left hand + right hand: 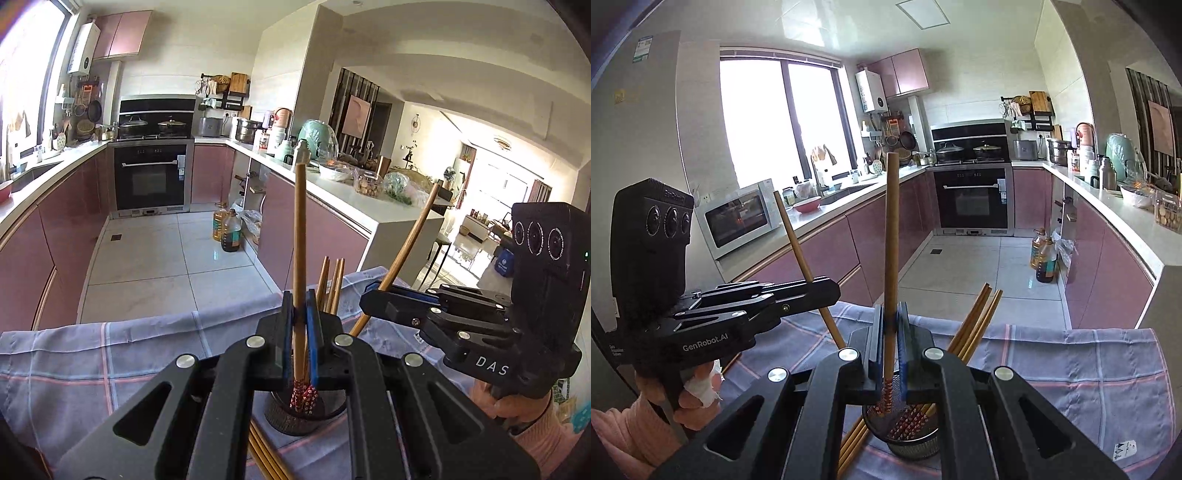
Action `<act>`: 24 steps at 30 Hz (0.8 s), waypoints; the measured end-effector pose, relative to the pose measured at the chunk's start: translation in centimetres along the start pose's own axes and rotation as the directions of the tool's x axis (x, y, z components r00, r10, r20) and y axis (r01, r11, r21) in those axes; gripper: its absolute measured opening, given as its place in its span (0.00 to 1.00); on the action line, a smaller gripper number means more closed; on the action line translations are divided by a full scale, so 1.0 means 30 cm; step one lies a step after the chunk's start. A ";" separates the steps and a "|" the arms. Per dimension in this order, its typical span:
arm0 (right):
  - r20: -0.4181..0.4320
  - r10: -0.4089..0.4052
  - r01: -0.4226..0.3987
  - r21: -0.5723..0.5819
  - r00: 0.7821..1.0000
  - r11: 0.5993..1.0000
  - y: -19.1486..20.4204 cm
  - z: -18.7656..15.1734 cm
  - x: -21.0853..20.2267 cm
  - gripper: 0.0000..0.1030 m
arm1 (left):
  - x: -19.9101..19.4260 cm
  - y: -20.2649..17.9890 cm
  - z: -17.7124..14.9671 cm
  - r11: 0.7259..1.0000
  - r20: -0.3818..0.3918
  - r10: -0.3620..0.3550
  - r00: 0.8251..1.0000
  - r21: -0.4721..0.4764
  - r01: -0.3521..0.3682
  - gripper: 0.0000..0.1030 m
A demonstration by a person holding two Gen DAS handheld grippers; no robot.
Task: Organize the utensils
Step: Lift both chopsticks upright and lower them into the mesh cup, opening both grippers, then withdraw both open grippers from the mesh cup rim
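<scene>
Kitchen with pink cabinets, black built-in oven (150, 177) and white tiled floor; in the foreground a blue-grey checked cloth (110, 362) covers the work surface. On the cloth: one dark mesh utensil cup (912, 439) holding chopsticks with red patterned ends. Left gripper (300, 325): jaws narrow, clamped on one upright brown wooden chopstick (300, 229) above the cup. Right gripper (891, 328): jaws narrow, clamped on a second upright wooden chopstick (892, 236). Loose bamboo chopsticks (975, 321) lie beside the cup.
</scene>
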State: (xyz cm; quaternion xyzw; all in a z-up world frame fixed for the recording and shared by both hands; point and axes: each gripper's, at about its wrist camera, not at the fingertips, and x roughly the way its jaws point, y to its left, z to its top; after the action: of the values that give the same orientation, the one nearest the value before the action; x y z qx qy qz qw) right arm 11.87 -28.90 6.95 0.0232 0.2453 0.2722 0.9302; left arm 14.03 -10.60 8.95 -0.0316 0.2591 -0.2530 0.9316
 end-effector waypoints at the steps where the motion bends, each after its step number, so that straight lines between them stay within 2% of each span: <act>1: -0.017 0.000 0.000 0.002 1.000 1.000 -0.003 -0.006 0.016 0.05 | 0.011 -0.002 -0.007 1.000 -0.013 0.000 1.000 0.001 0.000 0.07; 10: -0.159 -0.014 0.021 0.043 0.987 0.999 -0.034 -0.065 0.161 0.08 | 0.142 0.022 -0.081 1.000 -0.133 0.017 0.991 0.005 -0.016 0.07; 13: -0.162 -0.043 0.053 0.057 0.986 0.997 -0.049 -0.082 0.174 0.10 | 0.168 0.031 -0.096 1.000 -0.149 0.025 0.988 0.003 -0.025 0.08; 15: -0.139 -0.071 0.078 0.050 0.988 0.996 -0.051 -0.095 0.146 0.12 | 0.178 0.044 -0.111 1.000 -0.164 0.028 0.986 0.004 -0.028 0.12; 17: -0.114 -0.104 0.111 0.057 0.988 0.992 -0.060 -0.115 0.105 0.23 | 0.199 0.053 -0.124 0.999 -0.180 0.038 0.983 0.007 -0.038 0.17; 19: -0.115 -0.117 0.126 0.074 0.986 0.989 -0.078 -0.142 0.084 0.29 | 0.215 0.075 -0.146 0.999 -0.200 0.035 0.979 0.002 -0.035 0.18; 24: -0.213 -0.047 0.086 0.176 0.976 0.981 -0.157 -0.216 0.154 0.31 | 0.261 0.117 -0.209 0.999 -0.260 0.008 0.966 -0.036 -0.018 0.21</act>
State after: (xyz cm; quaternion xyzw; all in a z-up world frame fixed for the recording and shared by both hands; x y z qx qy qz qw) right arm 14.54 -31.10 -1.63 0.0722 0.3660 0.2179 0.9019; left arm 18.29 -10.90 -0.79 -0.0143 0.3838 -0.2441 0.8904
